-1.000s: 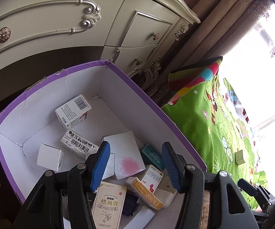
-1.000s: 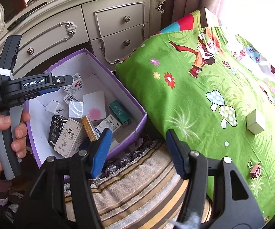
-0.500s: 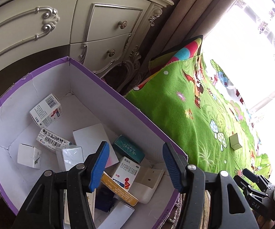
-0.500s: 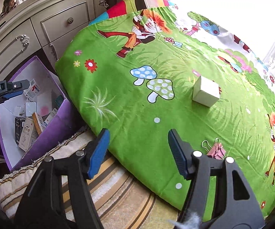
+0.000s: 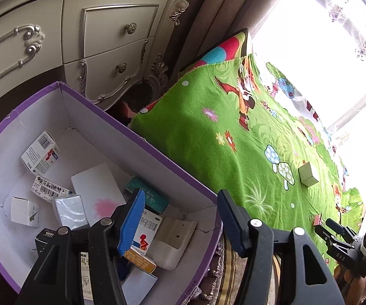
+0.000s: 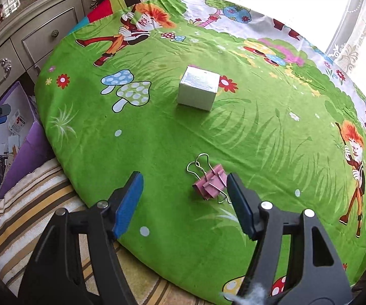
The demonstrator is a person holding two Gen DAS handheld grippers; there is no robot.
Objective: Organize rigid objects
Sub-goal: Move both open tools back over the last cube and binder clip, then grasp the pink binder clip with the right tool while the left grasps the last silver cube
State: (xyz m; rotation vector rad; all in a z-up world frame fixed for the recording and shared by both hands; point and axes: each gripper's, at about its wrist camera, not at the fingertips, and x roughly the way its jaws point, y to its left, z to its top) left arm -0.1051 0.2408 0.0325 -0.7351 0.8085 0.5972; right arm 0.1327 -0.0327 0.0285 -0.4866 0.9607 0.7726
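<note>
Medicine cartons (image 5: 41, 152) lie jumbled in the purple-rimmed cardboard box (image 5: 142, 137) at lower left of the left wrist view; left gripper (image 5: 177, 218) hangs over them, half open, empty; right gripper (image 6: 184, 198), jaws just opening, holds nothing above the green cloth (image 6: 259, 139), pink binder clip (image 6: 209, 183) just ahead, white box (image 6: 198, 90) beyond.

Green cartoon-printed cloth (image 6: 157, 132) is showing mushrooms and flowers; pink metal binder clips (image 6: 212, 184); white cardboard cube box (image 6: 198, 89); purple-rimmed white cardboard bin (image 5: 157, 150).
</note>
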